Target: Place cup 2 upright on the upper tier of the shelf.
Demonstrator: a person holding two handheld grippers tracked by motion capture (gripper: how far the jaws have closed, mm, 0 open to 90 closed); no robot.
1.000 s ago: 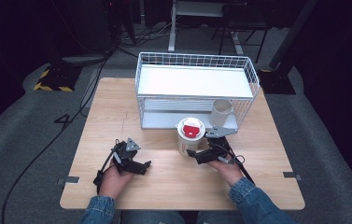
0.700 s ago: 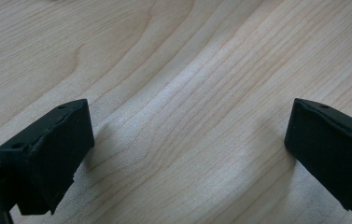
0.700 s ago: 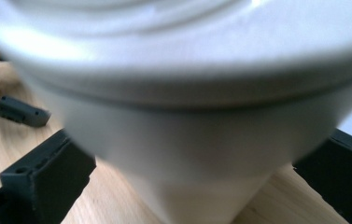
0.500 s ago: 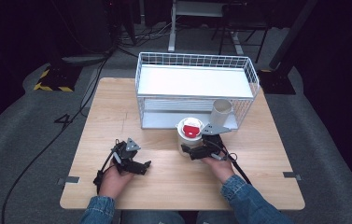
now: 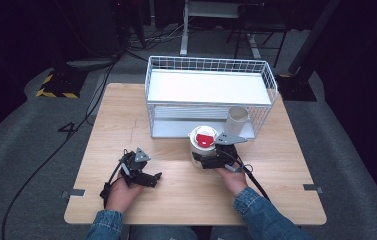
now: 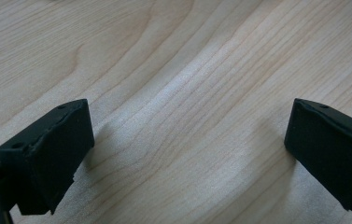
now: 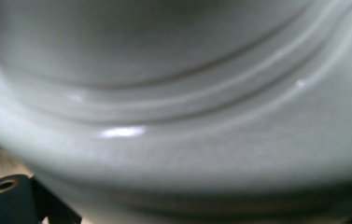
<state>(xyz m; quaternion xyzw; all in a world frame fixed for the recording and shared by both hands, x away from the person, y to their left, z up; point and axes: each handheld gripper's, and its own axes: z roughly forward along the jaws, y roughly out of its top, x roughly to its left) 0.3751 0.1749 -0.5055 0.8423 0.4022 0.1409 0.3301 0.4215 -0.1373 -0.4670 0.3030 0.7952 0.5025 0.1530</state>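
High view: the right gripper [image 5: 202, 161] sits at the near side of a white jar [image 5: 202, 145] that stands on the wooden table [image 5: 276, 165] just in front of the wire rack [image 5: 211, 95]. Its jaws have just been closing, the jar's base between them. The left gripper [image 5: 152, 178] rests apart.

Left gripper view: jaws spread wide over bare wood.

Right gripper view: the jar's white wall [image 7: 173, 121] is pressed close; one pad [image 7: 5, 200] sits beside it, contact unclear.

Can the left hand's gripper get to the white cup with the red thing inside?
Probably yes, though not easily. The left gripper rests open on the bare table, nothing between it and the white cup. But the right gripper is already at the cup's near side, jaws just closing, crowding that side.
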